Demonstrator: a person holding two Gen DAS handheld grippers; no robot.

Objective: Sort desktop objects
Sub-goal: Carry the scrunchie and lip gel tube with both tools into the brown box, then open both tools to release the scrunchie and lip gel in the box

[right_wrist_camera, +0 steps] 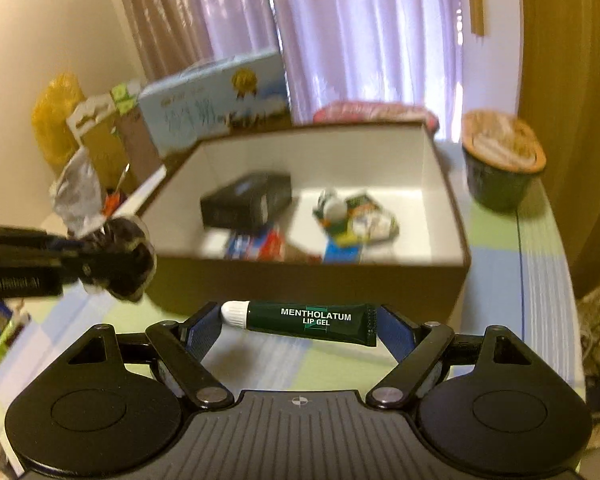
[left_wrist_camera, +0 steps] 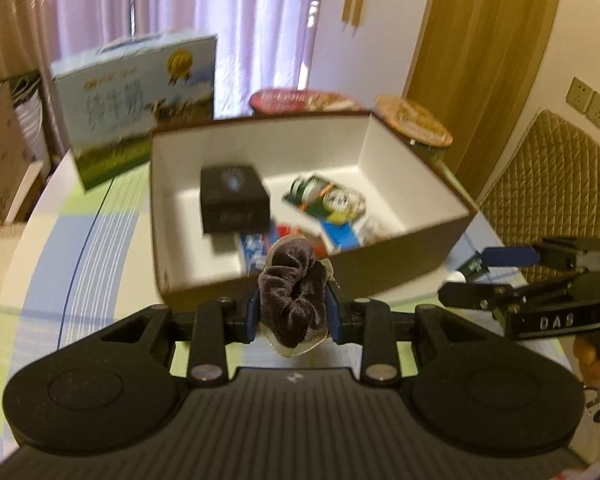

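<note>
My left gripper (left_wrist_camera: 293,308) is shut on a dark brown velvet scrunchie in a clear wrapper (left_wrist_camera: 294,296), held just before the near wall of the open brown box (left_wrist_camera: 380,268). It also shows at the left of the right wrist view (right_wrist_camera: 116,258). My right gripper (right_wrist_camera: 300,324) is shut on a dark green lip gel tube (right_wrist_camera: 308,322) with a white cap, held crosswise in front of the box (right_wrist_camera: 308,280). The box holds a black case (left_wrist_camera: 234,198), a green packet (left_wrist_camera: 326,198) and blue and red packets (right_wrist_camera: 256,246).
A blue-and-white milk carton box (left_wrist_camera: 140,100) stands behind the box at the left. Two instant noodle cups (right_wrist_camera: 500,160) (left_wrist_camera: 300,100) stand behind it at the right. A crumpled bag and clutter (right_wrist_camera: 84,192) lie at the table's left. A quilted chair (left_wrist_camera: 552,176) is right.
</note>
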